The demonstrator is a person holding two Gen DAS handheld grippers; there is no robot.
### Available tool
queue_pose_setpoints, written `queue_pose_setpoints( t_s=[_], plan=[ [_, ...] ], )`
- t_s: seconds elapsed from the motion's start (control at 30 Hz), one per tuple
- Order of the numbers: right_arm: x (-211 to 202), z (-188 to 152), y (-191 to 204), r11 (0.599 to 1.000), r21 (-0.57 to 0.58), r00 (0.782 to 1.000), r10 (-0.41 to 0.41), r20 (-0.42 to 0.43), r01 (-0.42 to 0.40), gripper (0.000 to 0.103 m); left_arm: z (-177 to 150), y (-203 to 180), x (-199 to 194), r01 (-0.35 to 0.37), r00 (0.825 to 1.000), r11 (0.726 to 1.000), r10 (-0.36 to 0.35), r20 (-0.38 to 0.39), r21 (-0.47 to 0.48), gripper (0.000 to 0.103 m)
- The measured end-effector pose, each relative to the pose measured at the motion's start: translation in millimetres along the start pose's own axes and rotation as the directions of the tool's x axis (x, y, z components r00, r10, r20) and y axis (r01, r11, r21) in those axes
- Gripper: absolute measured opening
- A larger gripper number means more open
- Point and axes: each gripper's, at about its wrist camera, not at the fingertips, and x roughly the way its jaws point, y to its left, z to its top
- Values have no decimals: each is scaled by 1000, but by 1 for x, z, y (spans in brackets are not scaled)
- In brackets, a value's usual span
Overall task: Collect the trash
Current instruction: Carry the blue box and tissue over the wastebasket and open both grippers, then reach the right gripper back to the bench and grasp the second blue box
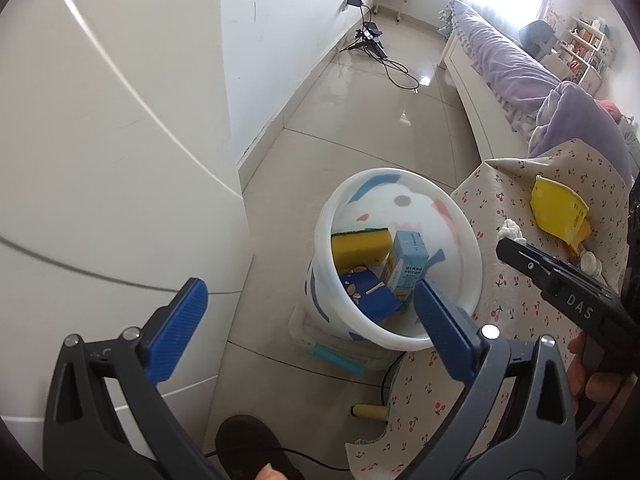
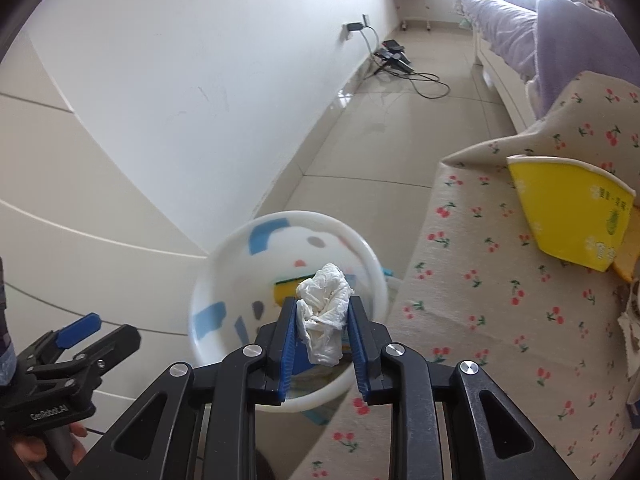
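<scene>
A cherry-print tablecloth (image 2: pixel 480 280) at three o'clock bears remaining litter, a yellow paper cup (image 2: pixel 568 216). The white bin (image 2: pixel 208 280) stands beside it for short drops. Over it, the right gripper (image 2: pixel 322 332) pinches a crumpled tissue (image 2: pixel 324 312); the left gripper (image 1: pixel 308 320) hangs spread, empty.

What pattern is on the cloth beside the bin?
Small red cherries with green leaves on beige cloth, clearest in the right wrist view.
</scene>
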Motion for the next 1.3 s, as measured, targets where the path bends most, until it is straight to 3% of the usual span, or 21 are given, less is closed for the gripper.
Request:
queue_pose_setpoints(
  t_s=[0.03,0.07,0.1,0.13,0.4,0.87,1.3],
  plan=[
    [0,0,1,1000,0,1000,7,-1,-7,38,0,1,-1,-3,1000,1000,3,1,-3,102],
    [-1,0,2,1000,4,1000,9,-1,-9,63,0,2,-2,-4,1000,1000,4,2,-6,102],
    [-4,-1,1,1000,11,1000,7,12,-7,78,0,2,-3,-5,1000,1000,5,2,-10,102],
    [-8,-1,0,1000,18,1000,6,29,-7,81,0,3,-3,-6,1000,1000,6,2,-14,102],
    [-33,1,-19,998,64,998,-14,53,10,82,-2,-4,-7,-7,1000,1000,7,-10,-7,102],
    [-82,-15,-74,978,162,990,-136,34,129,83,-4,-53,-15,48,999,996,-47,-15,69,102],
    [-124,-38,-148,926,294,967,-252,21,235,83,-10,-112,-18,101,995,984,-98,-28,148,102]
  ],
)
